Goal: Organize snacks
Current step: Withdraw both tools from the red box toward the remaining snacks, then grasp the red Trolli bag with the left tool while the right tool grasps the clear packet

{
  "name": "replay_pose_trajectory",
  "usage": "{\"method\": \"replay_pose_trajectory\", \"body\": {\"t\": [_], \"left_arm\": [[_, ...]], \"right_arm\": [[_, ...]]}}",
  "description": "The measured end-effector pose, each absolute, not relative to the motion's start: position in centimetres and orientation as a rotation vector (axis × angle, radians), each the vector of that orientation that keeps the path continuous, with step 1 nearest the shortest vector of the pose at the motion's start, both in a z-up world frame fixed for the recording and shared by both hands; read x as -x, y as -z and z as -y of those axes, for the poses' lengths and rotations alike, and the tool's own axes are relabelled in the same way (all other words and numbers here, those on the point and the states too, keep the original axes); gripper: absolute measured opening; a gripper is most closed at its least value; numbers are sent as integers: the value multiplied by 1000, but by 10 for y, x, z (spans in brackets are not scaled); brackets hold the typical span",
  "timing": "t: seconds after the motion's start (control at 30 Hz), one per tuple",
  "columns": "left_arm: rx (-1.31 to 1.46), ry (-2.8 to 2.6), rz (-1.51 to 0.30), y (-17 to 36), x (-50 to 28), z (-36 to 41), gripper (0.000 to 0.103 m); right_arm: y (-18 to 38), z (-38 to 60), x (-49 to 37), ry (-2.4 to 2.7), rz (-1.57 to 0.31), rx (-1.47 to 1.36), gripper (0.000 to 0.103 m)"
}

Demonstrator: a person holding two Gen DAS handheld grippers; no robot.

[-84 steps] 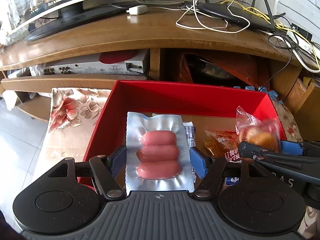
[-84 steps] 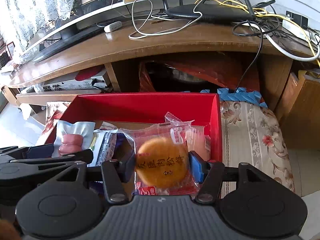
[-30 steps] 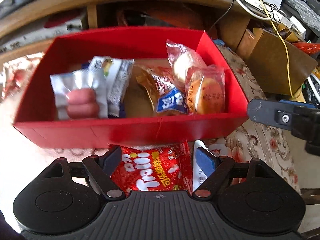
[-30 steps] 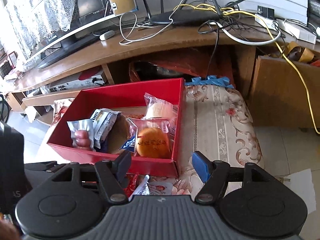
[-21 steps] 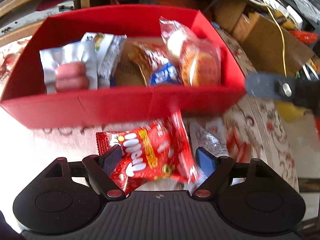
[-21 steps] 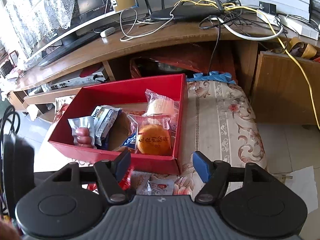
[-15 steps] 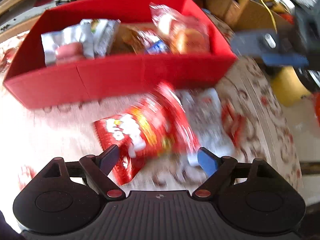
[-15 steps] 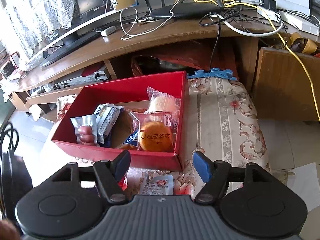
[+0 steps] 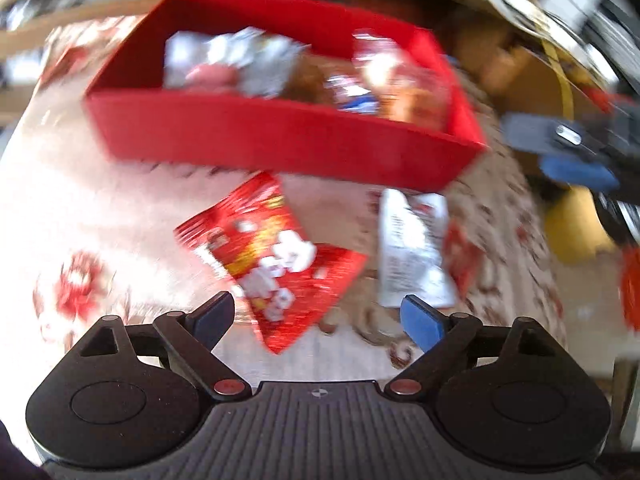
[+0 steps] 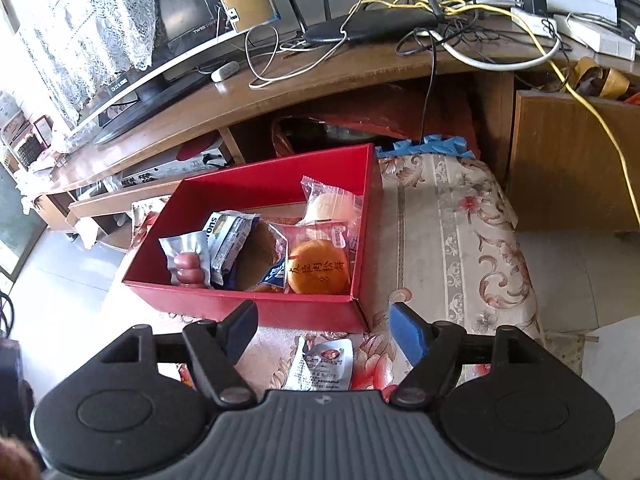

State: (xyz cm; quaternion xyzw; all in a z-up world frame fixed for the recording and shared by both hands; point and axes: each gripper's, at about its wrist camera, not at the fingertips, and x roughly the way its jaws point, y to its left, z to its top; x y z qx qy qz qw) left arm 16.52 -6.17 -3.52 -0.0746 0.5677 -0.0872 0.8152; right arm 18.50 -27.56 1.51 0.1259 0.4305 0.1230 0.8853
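My left gripper spread, empty; red snack bag just ahead between jaws, before red box. Square up, pinch bag edge. My right gripper spread over white packet.

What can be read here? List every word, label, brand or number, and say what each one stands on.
"ons": the end of a cut-off word, on the silver and blue packet in the red box.
"友臣肉松饼", as far as it can be made out: on the wrapper of the round golden cake.
Too small to read: the print on the white sachet and the labels on the TV.
Blurred: the white lettering on the red snack bag.
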Motion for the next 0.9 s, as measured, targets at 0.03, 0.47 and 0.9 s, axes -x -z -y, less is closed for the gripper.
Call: {"method": "replay_pose_trajectory", "body": {"t": [0.03,0.47,0.9], "left_arm": [[195,159,-1218,39,-169,58,93],[189,-22,-1140,56,-213,72,87],[57,47,-1158,45,-177,62,60]], "right_arm": [[-15,274,-185,-262,-897,-263,71],[0,266,-189,-306,-951,-230,71],[42,252,-197,-252,-1082,-136,71]]}}
